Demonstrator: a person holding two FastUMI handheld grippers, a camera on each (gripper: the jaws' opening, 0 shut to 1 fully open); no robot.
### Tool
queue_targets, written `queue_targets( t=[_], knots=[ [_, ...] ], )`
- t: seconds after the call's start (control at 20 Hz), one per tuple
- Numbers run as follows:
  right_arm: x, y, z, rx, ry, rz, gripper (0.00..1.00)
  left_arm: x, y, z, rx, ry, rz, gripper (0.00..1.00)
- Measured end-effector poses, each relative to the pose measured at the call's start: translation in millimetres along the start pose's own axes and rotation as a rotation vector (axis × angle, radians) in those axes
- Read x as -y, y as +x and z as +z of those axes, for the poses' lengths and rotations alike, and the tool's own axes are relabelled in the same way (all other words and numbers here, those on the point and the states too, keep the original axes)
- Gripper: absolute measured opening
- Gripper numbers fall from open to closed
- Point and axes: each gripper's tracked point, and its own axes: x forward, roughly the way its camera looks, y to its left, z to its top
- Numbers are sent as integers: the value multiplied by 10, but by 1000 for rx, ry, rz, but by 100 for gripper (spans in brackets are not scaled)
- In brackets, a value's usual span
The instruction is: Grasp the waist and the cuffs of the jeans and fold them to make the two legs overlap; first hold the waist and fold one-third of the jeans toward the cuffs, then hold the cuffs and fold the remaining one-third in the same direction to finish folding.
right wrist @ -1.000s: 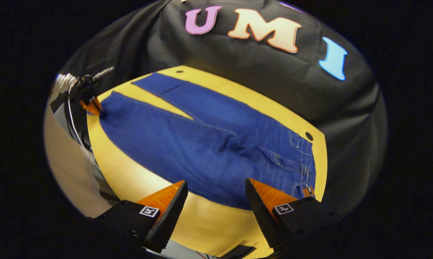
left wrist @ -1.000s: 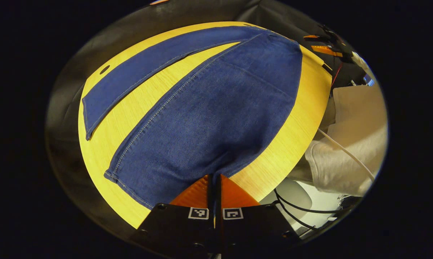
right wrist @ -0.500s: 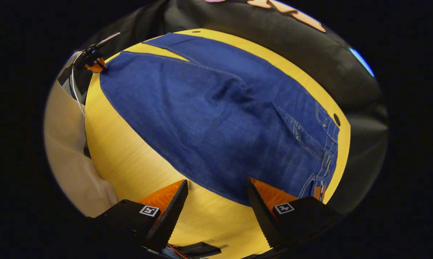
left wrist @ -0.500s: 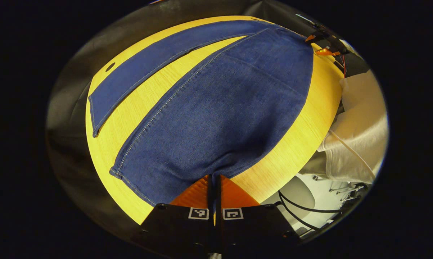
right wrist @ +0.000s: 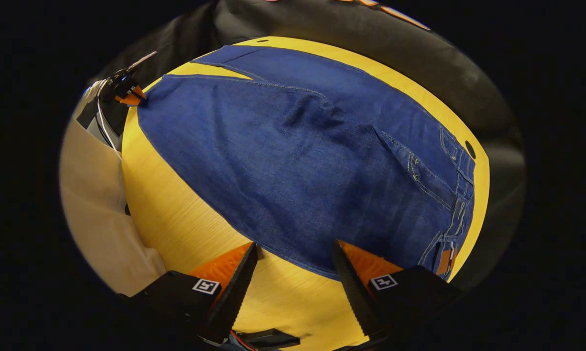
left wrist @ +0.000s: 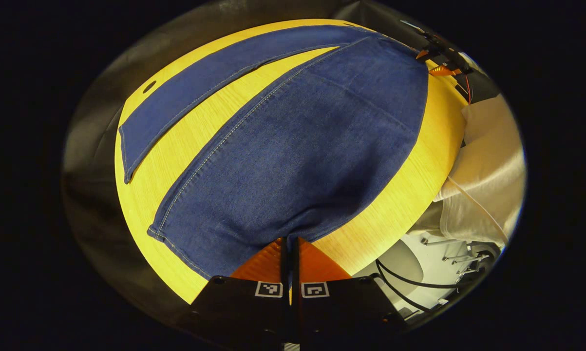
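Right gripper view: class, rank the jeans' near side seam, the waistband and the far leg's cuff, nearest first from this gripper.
1. Near side seam, between the right gripper's fingers.
2. Waistband, far right.
3. Far leg's cuff, top left, by the table's far edge.

Jeans: dark blue denim jeans (right wrist: pixel 293 165), pale contrast stitching along seams and pockets, small tan patch at the waistband.
Tabletop: yellow wood-grain tabletop (left wrist: pixel 390 204), fine lengthwise streaks, with small dark round holes.
Sleeve: cream ribbed fabric sleeve (left wrist: pixel 482 195).
Booth wall: black cloth.
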Motion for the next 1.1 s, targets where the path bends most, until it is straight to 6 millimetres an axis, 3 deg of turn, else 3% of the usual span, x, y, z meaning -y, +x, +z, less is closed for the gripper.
queue_targets(
  t=[0.2,0.35,0.5,0.55,0.75,0.85,1.0,1.1],
  knots=[
    [81,10,90,32,-27,-5,65,-3,7,1,1,12,-2,0],
    [77,6,135,18,-11,-31,12,-4,12,12,14,13,3,0],
    [76,-6,139,21,3,-46,7,-12,17,4,32,19,22,0],
    [82,-5,133,28,6,-57,11,-25,13,2,42,2,30,0],
    [117,-21,109,-11,132,-103,3,-76,13,62,133,-125,92,0],
    [109,-26,146,6,177,-127,3,-204,-2,91,194,-220,188,0],
    [164,-63,186,55,254,-197,3,-372,-201,285,294,-364,304,0],
    [156,-152,352,121,349,-207,3,-658,-535,514,390,-402,442,0]
  ],
)
